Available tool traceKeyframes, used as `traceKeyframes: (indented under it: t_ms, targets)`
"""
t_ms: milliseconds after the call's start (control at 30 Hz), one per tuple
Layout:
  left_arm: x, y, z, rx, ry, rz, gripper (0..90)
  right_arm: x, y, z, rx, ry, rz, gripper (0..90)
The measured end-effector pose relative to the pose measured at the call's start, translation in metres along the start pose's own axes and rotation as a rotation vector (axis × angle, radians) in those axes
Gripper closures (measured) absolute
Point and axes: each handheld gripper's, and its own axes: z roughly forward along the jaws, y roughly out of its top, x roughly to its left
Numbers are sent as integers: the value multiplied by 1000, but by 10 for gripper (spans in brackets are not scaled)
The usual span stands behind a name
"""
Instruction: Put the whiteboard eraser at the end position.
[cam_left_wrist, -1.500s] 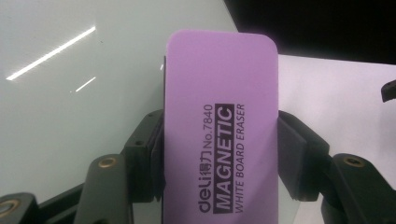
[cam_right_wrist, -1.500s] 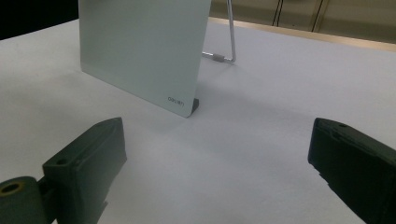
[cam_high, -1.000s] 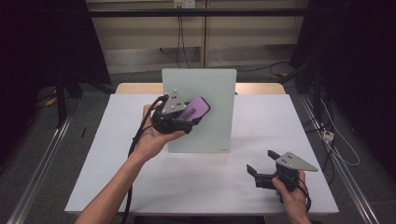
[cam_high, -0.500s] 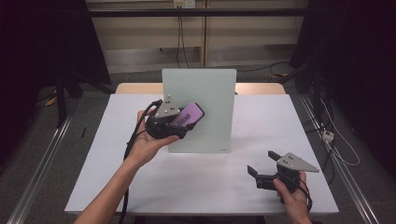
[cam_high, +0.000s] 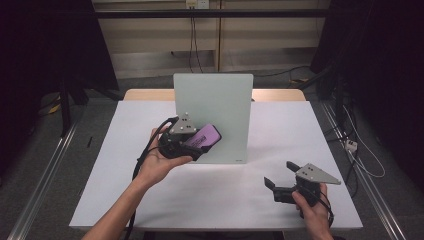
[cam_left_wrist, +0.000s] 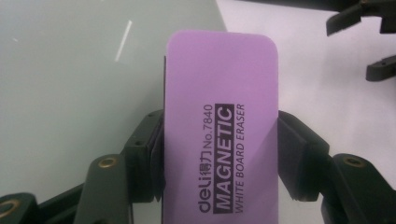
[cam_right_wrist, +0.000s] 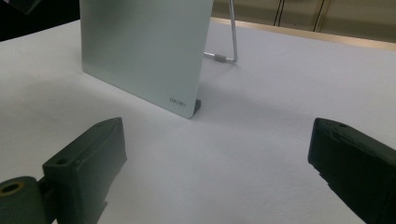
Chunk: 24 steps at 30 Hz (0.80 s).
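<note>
- High view: the left gripper (cam_high: 192, 145) held a purple magnetic whiteboard eraser (cam_high: 204, 137) against the lower left face of the small upright whiteboard (cam_high: 220, 107) standing on the desk (cam_high: 280, 150).
- Left gripper view: the black jaws were closed on the eraser's (cam_left_wrist: 222, 135) two long sides, label facing the camera, with the board's pale surface (cam_left_wrist: 70, 93) directly behind.
- The right gripper (cam_high: 280, 186) rested low on the desk near the front right, jaws wide apart and holding nothing; its own view showed the board's (cam_right_wrist: 144, 51) wire stand (cam_right_wrist: 229, 42).
- Risk, as judged: the board was unsupported by the right gripper, so firm wiping pressure could tip or slide it backward.
- Risk, as judged: a side grip on a smooth eraser could slip if it dragged.
</note>
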Motion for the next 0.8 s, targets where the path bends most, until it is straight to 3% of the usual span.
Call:
traceKeyframes:
  t_ms: [167,500,633,667,800]
  targets:
    - [-5,-7,6,56,-55,-9,408,-1,-1,-2,2,0,1,37]
    - [-21,-19,31,210,-172,55,408,0,0,1,6,0,-4,37]
    - [-31,-22,47,260,-196,44,408,1,-1,0,8,3,-10,37]
    - [-33,-22,50,280,-187,64,408,0,-1,0,7,1,-5,38]
    - [-36,-18,58,295,-219,105,408,-1,-1,1,6,0,-1,37]
